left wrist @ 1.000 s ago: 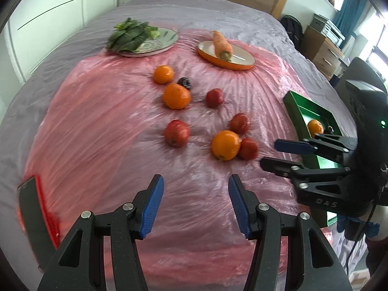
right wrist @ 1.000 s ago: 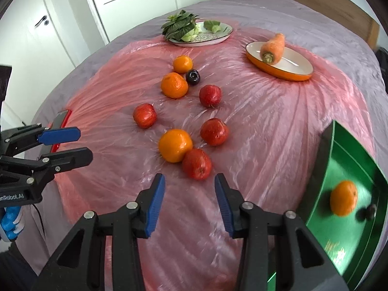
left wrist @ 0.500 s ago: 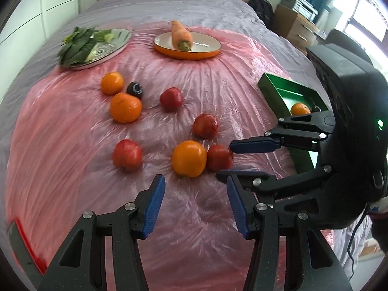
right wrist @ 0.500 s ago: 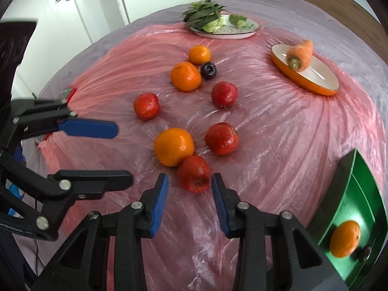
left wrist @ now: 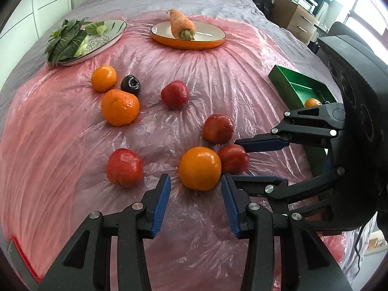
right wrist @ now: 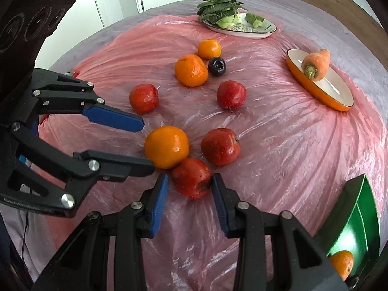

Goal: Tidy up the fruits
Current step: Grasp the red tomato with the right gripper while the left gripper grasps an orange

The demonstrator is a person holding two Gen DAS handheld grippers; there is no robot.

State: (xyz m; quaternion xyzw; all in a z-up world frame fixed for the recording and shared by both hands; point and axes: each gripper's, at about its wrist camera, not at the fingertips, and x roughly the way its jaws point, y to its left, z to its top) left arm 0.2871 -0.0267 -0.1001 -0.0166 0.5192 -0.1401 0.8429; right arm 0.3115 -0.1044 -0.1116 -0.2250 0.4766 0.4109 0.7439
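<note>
Both tongs reach down over fruit scattered on a pink plastic sheet [left wrist: 242,68]. The left tongs [left wrist: 195,194] are closing, pads still clear of the orange [left wrist: 200,168] just ahead of their tips. The right tongs [right wrist: 190,189] straddle a red apple [right wrist: 191,178], one pad at its skin, the other short of it; no grip shows. A green tray [right wrist: 359,218], right of the right tongs, holds a tangerine [right wrist: 342,263].
</note>
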